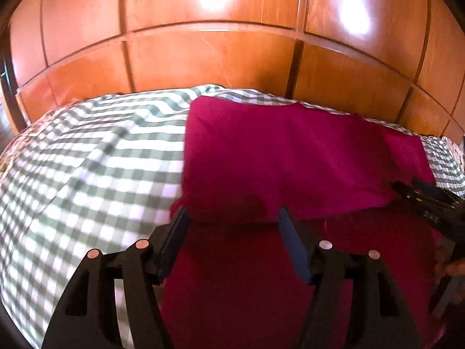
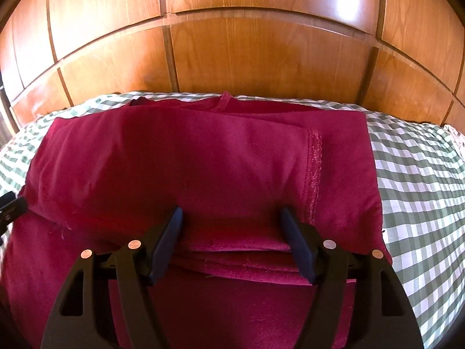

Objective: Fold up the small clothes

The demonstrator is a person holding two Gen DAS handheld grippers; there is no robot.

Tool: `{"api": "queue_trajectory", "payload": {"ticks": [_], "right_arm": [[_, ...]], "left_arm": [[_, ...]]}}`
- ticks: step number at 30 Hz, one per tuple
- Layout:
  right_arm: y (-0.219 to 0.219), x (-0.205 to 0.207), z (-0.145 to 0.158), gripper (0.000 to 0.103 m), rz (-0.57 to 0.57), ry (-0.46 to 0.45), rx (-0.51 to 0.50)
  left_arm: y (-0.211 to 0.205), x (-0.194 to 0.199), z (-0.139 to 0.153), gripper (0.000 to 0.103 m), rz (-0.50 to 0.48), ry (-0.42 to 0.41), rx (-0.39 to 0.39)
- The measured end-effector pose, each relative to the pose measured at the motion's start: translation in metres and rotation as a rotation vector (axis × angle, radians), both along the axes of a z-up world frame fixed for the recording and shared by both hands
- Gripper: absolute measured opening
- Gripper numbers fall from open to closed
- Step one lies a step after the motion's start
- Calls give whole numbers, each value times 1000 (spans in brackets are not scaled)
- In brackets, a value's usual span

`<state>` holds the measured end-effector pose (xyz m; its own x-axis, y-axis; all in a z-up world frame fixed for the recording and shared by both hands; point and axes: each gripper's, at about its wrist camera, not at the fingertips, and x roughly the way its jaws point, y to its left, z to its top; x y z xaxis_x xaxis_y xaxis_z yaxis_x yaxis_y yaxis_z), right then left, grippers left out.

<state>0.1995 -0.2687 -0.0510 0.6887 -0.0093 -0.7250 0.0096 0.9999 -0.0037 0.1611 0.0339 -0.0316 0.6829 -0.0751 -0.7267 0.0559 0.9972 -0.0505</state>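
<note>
A dark red garment (image 1: 290, 157) lies folded over itself on a green-and-white checked bed sheet (image 1: 87, 160). My left gripper (image 1: 234, 221) hovers open over the garment's near left part, with nothing pinched between its blue pads. In the right wrist view the garment (image 2: 189, 160) shows a stitched hem (image 2: 315, 168) and stacked folded edges. My right gripper (image 2: 231, 216) stands open astride those layered edges, and its pads do not press on the cloth. The right gripper's black body (image 1: 430, 200) shows at the far right of the left wrist view.
Glossy wooden panelling (image 2: 247, 52) rises right behind the bed's far edge. Bare checked sheet spreads to the left of the garment and to its right (image 2: 421, 189). The left tool's black tip (image 2: 11, 206) pokes in at the left edge.
</note>
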Motion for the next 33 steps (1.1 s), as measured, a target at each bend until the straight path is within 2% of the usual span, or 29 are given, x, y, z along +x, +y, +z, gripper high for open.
{"api": "queue_trajectory", "payload": {"ticks": [3,5,8,14,19,22,28,33], "right_arm": [[1,-1,1,73,-3,-4,-14],[3,-2,3,79,-11,-4,-32],[4,-4,10,97,-40,0,-48],[-2,-30,22,98,-83,-11,6],[-10,-57,18,98,-90,52,22],[-16,-72,7,98,-93,131,9],[-30,-113,7,98,-55,158,-6],[-55,-154,10,98,-72,180,9]], "left_arm": [[7,-18,5,66,13,-11,4],[12,-28,7,68,14,-16,9],[17,-44,10,70,19,-31,20],[27,-62,9,72,25,-27,23],[33,-76,4,72,25,-8,31],[36,-84,-3,72,20,17,25],[54,-108,-12,72,3,58,6],[75,-141,-22,57,-68,134,-69]]}}
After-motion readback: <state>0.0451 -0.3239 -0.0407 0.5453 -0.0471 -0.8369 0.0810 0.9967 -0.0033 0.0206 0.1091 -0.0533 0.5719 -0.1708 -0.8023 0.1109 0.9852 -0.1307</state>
